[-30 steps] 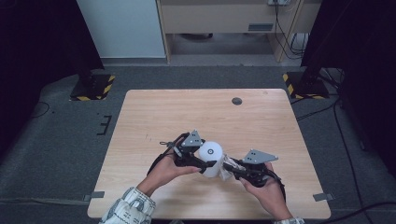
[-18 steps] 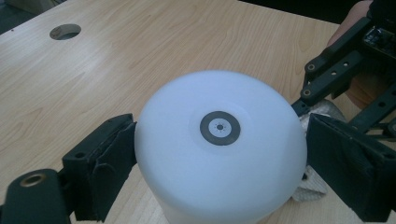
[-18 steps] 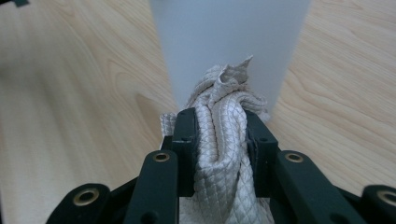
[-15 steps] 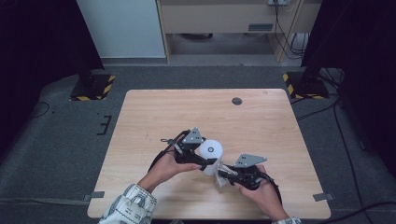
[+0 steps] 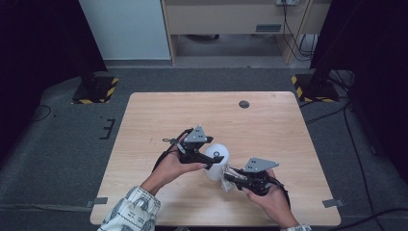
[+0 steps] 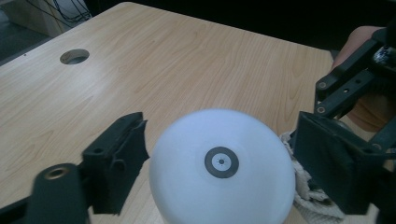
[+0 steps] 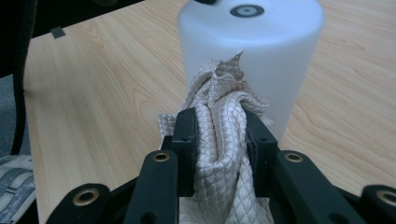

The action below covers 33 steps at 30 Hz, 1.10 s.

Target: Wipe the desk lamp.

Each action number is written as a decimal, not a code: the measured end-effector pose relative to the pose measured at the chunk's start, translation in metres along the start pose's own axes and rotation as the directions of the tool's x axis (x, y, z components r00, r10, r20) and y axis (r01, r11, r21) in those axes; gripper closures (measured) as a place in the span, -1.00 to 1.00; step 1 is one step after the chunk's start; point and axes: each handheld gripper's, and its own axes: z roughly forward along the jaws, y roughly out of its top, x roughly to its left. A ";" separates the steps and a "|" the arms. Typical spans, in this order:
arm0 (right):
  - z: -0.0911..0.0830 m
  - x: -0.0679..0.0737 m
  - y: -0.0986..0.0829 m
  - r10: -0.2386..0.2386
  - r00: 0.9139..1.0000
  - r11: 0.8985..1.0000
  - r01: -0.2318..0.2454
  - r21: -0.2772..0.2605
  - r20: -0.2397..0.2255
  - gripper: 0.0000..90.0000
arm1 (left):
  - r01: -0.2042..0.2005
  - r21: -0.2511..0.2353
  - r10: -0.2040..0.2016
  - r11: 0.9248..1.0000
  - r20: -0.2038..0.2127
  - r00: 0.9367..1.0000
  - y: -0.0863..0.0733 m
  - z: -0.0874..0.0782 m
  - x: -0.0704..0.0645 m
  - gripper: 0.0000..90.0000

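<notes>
Two grippers work near the tabletop (image 5: pixel 144 125) edge: left gripper (image 6: pixel 219 158) fingers open around the white cup (image 5: pixel 217 161), right gripper (image 7: pixel 217 149) clamped on the cloth (image 7: pixel 222 140). Steady the cup, wipe firmly.

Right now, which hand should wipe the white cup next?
Probably the right. The right gripper is already shut on the cloth, bunched against the white cup. The left gripper straddles the cup with jaws apart, placed to steady it.

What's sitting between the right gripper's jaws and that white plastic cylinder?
A bunched cream quilted cloth, clamped in the right gripper, fills that stretch and reaches the white plastic cylinder, seen in the right gripper view.
</notes>
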 end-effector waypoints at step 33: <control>0.015 0.014 0.016 -0.080 0.997 0.997 0.080 0.011 -0.009 0.58 | 0.021 0.051 -0.020 0.998 -0.025 0.999 -0.003 0.005 0.008 -0.42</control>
